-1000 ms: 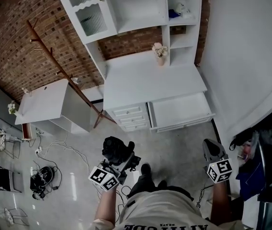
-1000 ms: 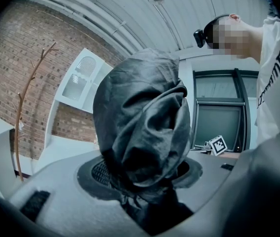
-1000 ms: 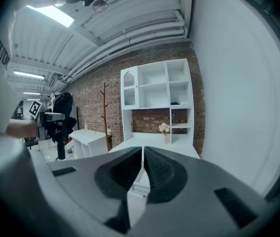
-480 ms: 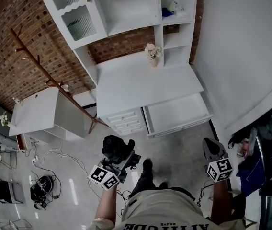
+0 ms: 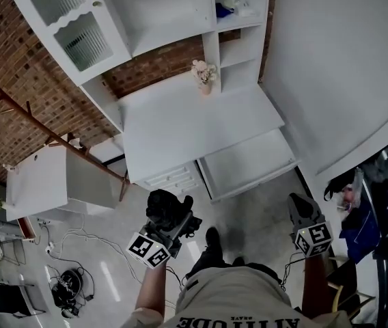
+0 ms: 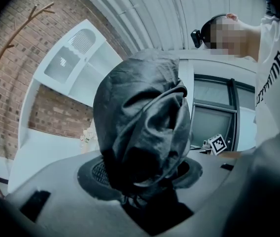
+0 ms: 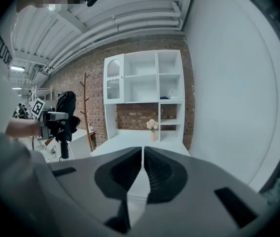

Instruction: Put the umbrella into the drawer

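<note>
The left gripper (image 5: 169, 229), at lower centre of the head view, is clamped on the folded black umbrella (image 6: 142, 127), which is bunched between its jaws. The right gripper (image 7: 143, 154), at lower right, has jaws together and empty. The open drawer (image 5: 248, 164) lies well apart, right of centre, below the white desk (image 5: 194, 121). Risk: the grip sits on soft cloth, so the umbrella may slip, or loose fabric may snag the drawer front.

Ahead of me a white desk top (image 5: 194, 125) stands against a brick wall (image 5: 16, 94). A small vase of pale flowers (image 5: 204, 76) sits at its back edge, below a white shelf unit (image 5: 160, 9) with something blue (image 5: 223, 10) on an upper shelf. To my left a wooden coat rack (image 5: 50, 137) stands beside a low white cabinet (image 5: 47, 183), and cables (image 5: 67, 294) sprawl on the floor.
</note>
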`<state>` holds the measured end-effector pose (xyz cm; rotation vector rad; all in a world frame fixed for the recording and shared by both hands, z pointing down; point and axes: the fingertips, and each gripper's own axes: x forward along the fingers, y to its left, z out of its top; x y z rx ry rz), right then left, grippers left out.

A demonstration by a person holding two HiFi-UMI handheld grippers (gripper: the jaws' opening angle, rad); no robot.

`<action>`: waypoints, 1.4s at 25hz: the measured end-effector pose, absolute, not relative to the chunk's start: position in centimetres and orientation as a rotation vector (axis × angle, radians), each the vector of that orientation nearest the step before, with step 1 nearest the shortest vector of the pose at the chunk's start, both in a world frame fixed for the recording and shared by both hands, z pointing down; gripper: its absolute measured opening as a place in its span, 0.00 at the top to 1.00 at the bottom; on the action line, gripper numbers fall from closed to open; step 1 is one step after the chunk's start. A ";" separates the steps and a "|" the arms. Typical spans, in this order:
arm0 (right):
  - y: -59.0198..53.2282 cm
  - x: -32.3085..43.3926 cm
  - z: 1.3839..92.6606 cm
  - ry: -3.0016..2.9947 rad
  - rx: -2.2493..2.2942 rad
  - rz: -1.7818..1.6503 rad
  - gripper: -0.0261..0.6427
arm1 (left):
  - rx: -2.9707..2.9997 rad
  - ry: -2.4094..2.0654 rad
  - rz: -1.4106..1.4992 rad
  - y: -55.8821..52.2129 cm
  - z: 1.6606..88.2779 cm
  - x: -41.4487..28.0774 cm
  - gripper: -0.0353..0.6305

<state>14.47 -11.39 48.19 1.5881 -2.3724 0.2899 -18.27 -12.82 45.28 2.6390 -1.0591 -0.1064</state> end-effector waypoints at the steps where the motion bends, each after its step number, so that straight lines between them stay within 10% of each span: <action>1: -11.7 14.3 48.2 -2.361 1.601 0.296 0.91 | 2.641 -1.040 -0.104 -13.6 45.4 -18.4 0.55; 35: -16.3 13.0 50.9 -2.166 1.829 0.439 0.91 | 2.723 -0.615 0.005 -26.5 50.4 -13.1 0.55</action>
